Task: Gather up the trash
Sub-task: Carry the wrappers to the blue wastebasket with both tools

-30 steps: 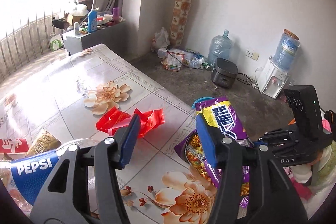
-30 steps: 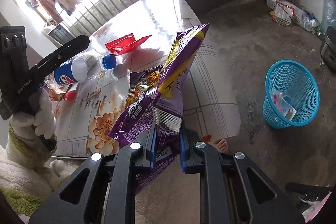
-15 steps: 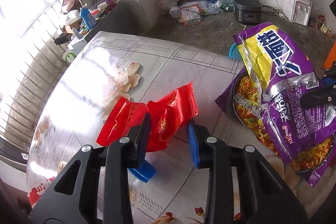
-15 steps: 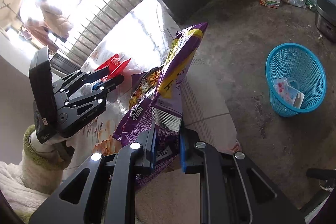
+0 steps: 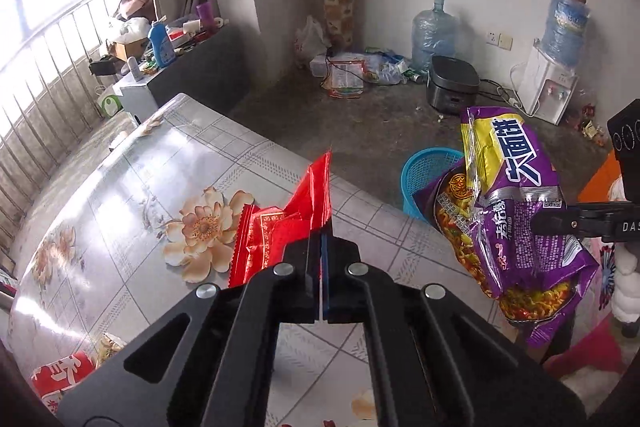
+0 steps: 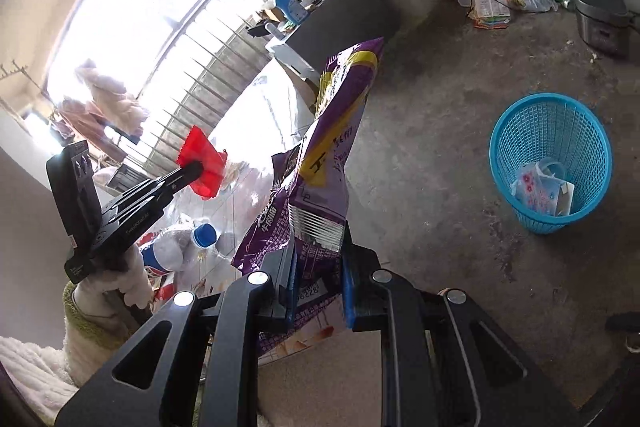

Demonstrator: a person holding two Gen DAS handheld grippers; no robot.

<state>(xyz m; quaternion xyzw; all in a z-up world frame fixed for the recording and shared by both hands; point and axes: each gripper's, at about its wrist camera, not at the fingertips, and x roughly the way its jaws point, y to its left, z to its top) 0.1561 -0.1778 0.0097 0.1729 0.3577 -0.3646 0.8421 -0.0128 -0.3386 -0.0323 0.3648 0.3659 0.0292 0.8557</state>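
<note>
The left tongs have closed on the red wrapper and lifted it off the table.

Red wrapper pinched upright above table, crumpled purple noodle bag held aloft, blue basket on floor

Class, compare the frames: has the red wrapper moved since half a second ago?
Yes. The left gripper has shut on the red wrapper and raised it off the floral table, where it lay flat before.

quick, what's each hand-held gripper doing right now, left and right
Left hand-held gripper: closed on the red wrapper.
Right hand-held gripper: closed on the purple noodle bag.
</note>
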